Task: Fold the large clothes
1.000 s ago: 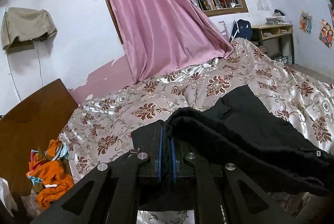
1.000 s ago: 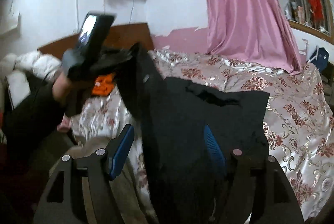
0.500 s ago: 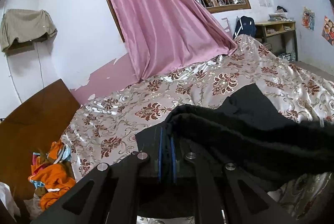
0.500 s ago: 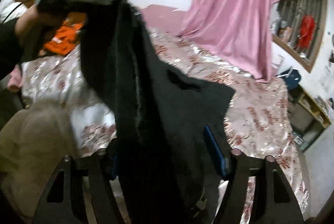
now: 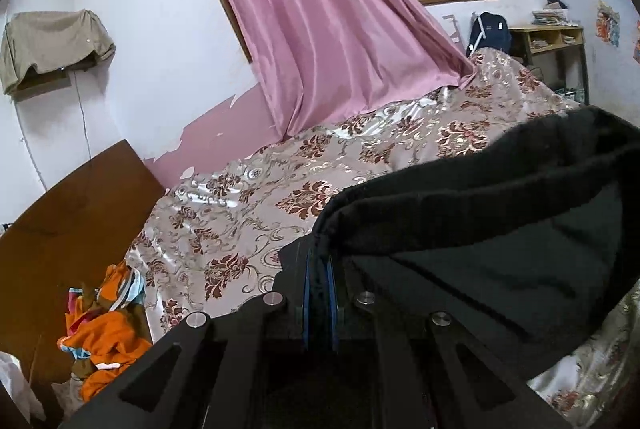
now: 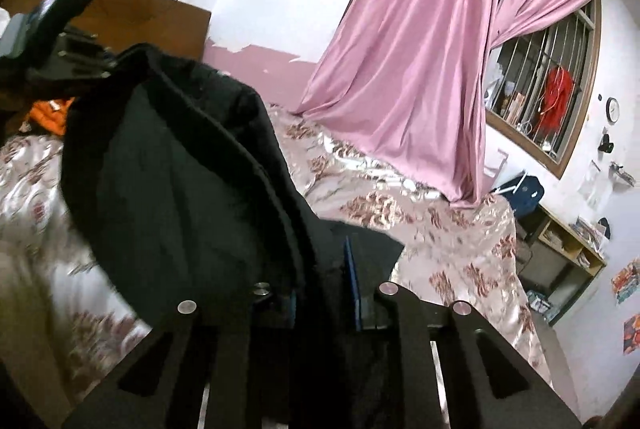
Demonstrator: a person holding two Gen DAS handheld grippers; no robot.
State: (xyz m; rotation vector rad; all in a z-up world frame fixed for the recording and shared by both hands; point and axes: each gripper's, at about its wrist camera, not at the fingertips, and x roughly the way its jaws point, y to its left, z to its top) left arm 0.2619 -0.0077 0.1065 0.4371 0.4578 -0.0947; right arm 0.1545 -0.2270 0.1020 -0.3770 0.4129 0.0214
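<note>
Garment: We find a large black, fleecy fabric garment (image 5: 500,229) raised above the bed, stretched between the two grippers; one part of it (image 6: 180,181) hangs in folds and a flat part lies near the bedspread.
Left gripper (image 5: 319,269): We note its blue-padded fingers (image 5: 307,293) drawn together and clamped on an edge of the black garment. In the right wrist view this gripper (image 6: 80,65) appears at upper left, with the cloth hanging from it.
Right gripper (image 6: 320,281): Its jaws have just been closing. The black garment fills the gap between the fingers; one blue pad (image 6: 352,281) lies against the cloth, the other is mostly hidden by it. We read this as a grip on the garment.
Bed: We record a glossy pale bedspread with dark red floral pattern (image 5: 240,221) and a brown wooden headboard (image 5: 60,221).
Surroundings: A pink satin curtain (image 5: 328,21) trails onto the bed. A heap of orange clothing (image 5: 104,341) sits beside the headboard.
</note>
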